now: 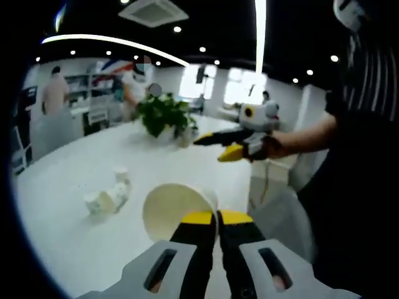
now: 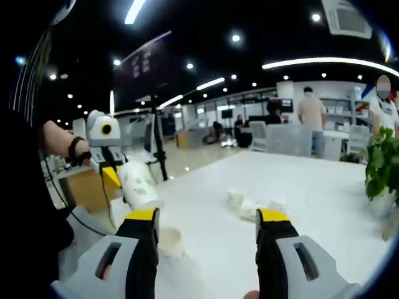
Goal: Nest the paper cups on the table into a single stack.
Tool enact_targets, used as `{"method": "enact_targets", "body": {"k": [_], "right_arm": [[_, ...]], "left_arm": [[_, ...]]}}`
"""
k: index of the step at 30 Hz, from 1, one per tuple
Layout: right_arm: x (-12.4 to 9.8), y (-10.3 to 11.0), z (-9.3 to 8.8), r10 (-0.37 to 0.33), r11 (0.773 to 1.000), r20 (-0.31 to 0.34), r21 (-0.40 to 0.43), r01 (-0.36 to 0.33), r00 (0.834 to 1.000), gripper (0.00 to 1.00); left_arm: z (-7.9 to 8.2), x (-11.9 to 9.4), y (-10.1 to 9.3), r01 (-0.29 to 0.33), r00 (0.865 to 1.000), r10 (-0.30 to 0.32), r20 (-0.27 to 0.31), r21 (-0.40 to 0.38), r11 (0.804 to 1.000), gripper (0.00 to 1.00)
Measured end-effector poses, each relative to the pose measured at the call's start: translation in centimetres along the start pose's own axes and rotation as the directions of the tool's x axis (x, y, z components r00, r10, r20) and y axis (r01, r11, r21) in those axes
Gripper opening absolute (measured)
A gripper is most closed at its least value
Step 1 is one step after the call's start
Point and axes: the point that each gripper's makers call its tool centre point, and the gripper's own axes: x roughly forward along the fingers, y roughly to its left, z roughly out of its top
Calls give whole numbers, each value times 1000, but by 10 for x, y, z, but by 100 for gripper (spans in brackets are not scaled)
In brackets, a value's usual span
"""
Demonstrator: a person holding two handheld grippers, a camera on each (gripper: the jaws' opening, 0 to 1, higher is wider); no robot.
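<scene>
In the left gripper view, a small group of paper cups (image 1: 111, 195) sits on the white table (image 1: 68, 243), well to the left of the held cup (image 1: 177, 210). Some of the group lie tipped, one stands. The left gripper (image 1: 217, 218) has its jaws together, clamped on the held cup's rim. That cup lies on its side, long axis running away from the camera, open mouth facing the lens. Beyond it to the right, the right gripper (image 1: 218, 146) hangs above the table with jaws apart.

In the right gripper view, the held cup (image 2: 138, 185) points mouth-down, slightly tilted, over another cup (image 2: 169, 243) on the table. Right of it lies the group (image 2: 252, 205).
</scene>
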Motion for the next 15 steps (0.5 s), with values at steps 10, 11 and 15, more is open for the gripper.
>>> {"method": "enact_targets", "body": {"k": [10,11,15], "right_arm": [[-5,-10,0,-56,998,-14,-25,56,998,67],[-5,-11,0,-64,998,-16,-28,64,998,68],[-7,-15,1,-99,993,-28,-59,98,995,71]], "left_arm": [[-4,-3,6,-17,997,23,-74,80,997,0],[-5,-3,5,-14,997,20,-76,83,996,0],[-12,-3,6,-8,993,21,-116,109,994,0]]}}
